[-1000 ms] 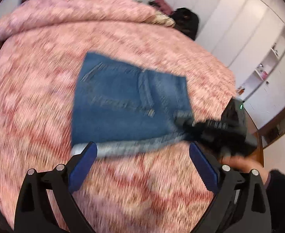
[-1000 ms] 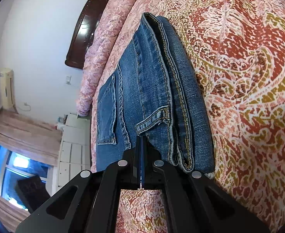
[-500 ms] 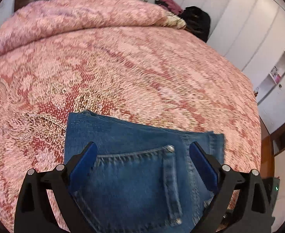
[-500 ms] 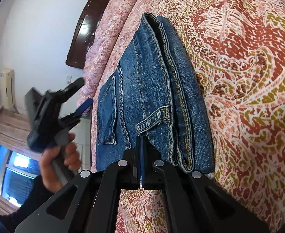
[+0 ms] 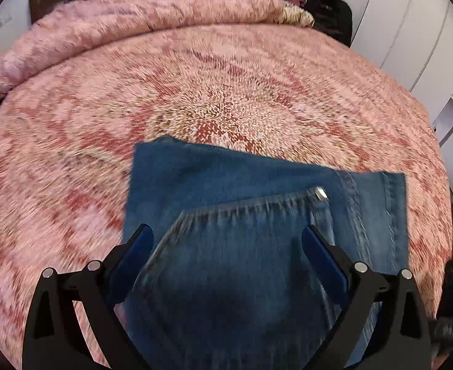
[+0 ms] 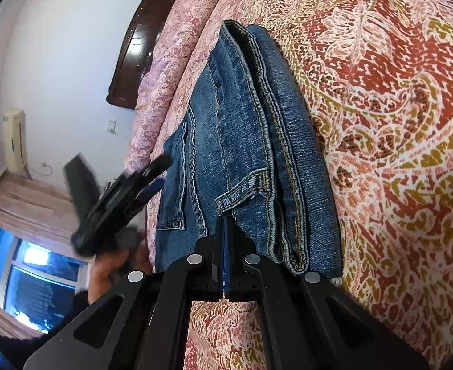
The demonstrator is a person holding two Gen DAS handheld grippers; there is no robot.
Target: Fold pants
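Note:
Blue jeans (image 5: 257,215) lie folded into a compact rectangle on the red and pink patterned bedspread (image 5: 226,92). My left gripper (image 5: 226,240) is open, just above the jeans with its blue pads (image 5: 322,252) straddling the back pocket. In the right wrist view the folded jeans (image 6: 251,141) show stacked layers along one edge. My right gripper (image 6: 225,225) is shut on the jeans at the waistband next to a belt loop. The left gripper (image 6: 152,175) appears there, blurred, at the jeans' far side.
A rolled pink quilt (image 5: 134,21) and dark wooden headboard (image 6: 134,61) lie at the head of the bed. White wardrobe doors (image 5: 411,15) and a black bag (image 5: 331,15) stand to the right. A window (image 6: 41,271) and curtain are beyond the bed.
My left gripper has swung from beside the jeans to over them and dropped closer, so the jeans now fill its lower view. The right gripper has stayed shut and still.

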